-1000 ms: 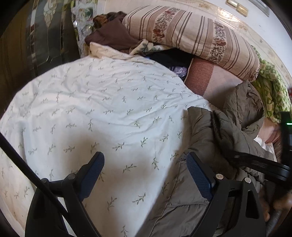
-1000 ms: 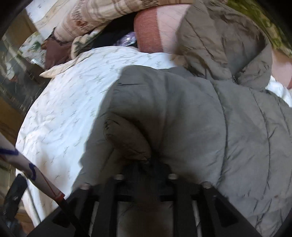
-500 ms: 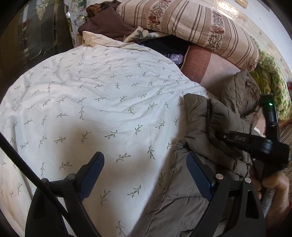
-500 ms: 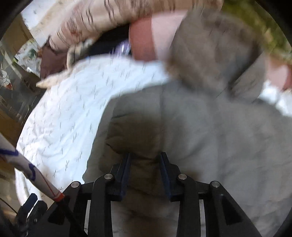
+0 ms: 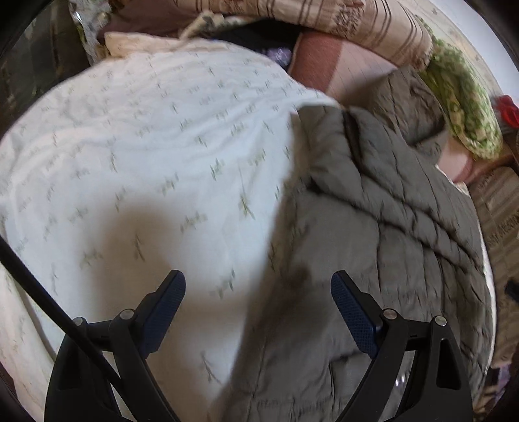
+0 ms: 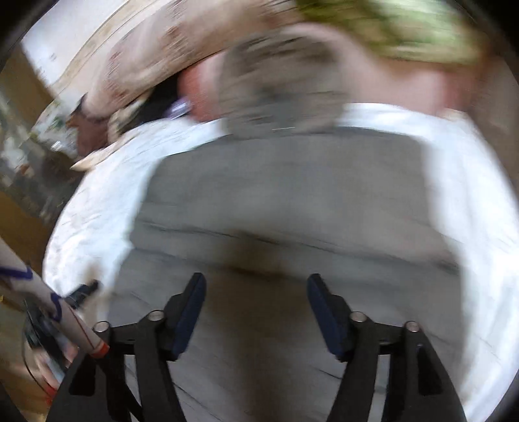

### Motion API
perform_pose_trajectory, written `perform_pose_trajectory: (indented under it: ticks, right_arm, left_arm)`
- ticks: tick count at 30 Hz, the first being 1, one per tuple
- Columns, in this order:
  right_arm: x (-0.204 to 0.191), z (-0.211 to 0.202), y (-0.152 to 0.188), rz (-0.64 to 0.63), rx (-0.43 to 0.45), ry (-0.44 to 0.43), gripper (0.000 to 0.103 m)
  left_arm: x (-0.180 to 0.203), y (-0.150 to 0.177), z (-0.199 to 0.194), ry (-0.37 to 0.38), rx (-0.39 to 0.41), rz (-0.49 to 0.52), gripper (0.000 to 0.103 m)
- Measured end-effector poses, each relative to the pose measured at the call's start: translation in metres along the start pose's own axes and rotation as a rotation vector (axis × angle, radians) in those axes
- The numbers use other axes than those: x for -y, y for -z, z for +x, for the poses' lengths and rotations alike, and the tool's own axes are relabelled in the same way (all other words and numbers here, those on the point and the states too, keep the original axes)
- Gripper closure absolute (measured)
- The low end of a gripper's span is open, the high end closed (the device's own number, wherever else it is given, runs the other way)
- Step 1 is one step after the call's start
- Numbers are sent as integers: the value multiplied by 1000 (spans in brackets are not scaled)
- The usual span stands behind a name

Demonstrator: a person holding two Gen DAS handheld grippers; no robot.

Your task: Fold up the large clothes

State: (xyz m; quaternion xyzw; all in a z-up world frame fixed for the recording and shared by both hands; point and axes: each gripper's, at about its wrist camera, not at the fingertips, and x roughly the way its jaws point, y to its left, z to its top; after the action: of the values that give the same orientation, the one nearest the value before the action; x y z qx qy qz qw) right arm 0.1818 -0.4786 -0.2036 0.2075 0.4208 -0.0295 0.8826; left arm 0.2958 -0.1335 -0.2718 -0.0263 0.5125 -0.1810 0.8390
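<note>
**Jacket flat on the bed, both jaws free**

I see the white leaf-print bedsheet lying bare left of the grey quilted jacket, whose hood end reaches the pillows. My left gripper is spread over the jacket's left edge; my right gripper has just been opening, nothing pinched. The right view is blurred.
</note>
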Motion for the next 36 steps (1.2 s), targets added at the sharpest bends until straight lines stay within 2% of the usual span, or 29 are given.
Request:
perform_pose_trajectory:
  ticks: [1, 4, 6, 8, 10, 11, 12, 13, 15, 16, 19, 21, 24, 26, 29, 31, 33, 34, 36]
  right_arm:
    - [39, -23, 19, 33, 13, 77, 23]
    - [121, -56, 66, 162, -3, 218, 22]
    - [159, -68, 98, 257, -13, 223, 22]
    - [177, -70, 125, 310, -21, 171, 22]
    - [179, -63, 146, 317, -45, 108, 22]
    - [176, -56, 154, 309, -61, 79, 27]
    - [172, -50, 161, 297, -73, 51, 46]
    - [172, -47, 165, 288, -77, 31, 54]
    - [162, -42, 169, 250, -64, 49, 74]
    - [160, -42, 170, 252, -58, 45, 76]
    - [175, -44, 163, 328, -40, 34, 80]
    - [182, -41, 164, 346, -34, 28, 79]
    - [187, -48, 169, 358, -28, 40, 65]
    - [185, -67, 175, 345, -4, 78, 62]
    - [170, -97, 175, 287, 42, 116, 60]
    - [154, -123, 170, 243, 93, 98, 51]
    - [136, -143, 162, 197, 141, 65, 39]
    - [125, -149, 158, 171, 160, 51, 38]
    - [105, -153, 150, 131, 179, 36, 36]
  left_arm:
    - [-1, 4, 2, 21, -20, -9, 12]
    - [-5, 16, 9, 75, -73, -51, 12]
    - [-6, 25, 14, 118, -114, -75, 13]
    - [0, 35, 7, 123, -106, -56, 15]
    - [8, 47, 4, 177, -152, -44, 45]
    - [10, 51, 2, 178, -154, -43, 48]
    - [15, 59, -3, 143, -130, -27, 55]
    - [22, 65, -8, 105, -114, -2, 66]
    - [31, 71, -16, 75, -108, 7, 71]
    - [35, 74, -19, 76, -108, 9, 73]
    - [44, 83, -26, 48, -104, 41, 73]
    - [48, 87, -26, -34, -92, 64, 72]
    - [49, 82, -40, -49, -82, 68, 72]
    - [49, 82, -61, -52, -40, 92, 68]
    - [55, 76, -98, -82, 64, 135, 55]
    - [63, 64, -119, -105, 148, 146, 49]
    - [74, 52, -127, -103, 198, 144, 43]
    - [79, 46, -127, -97, 219, 143, 39]
    - [96, 32, -120, -122, 245, 144, 38]
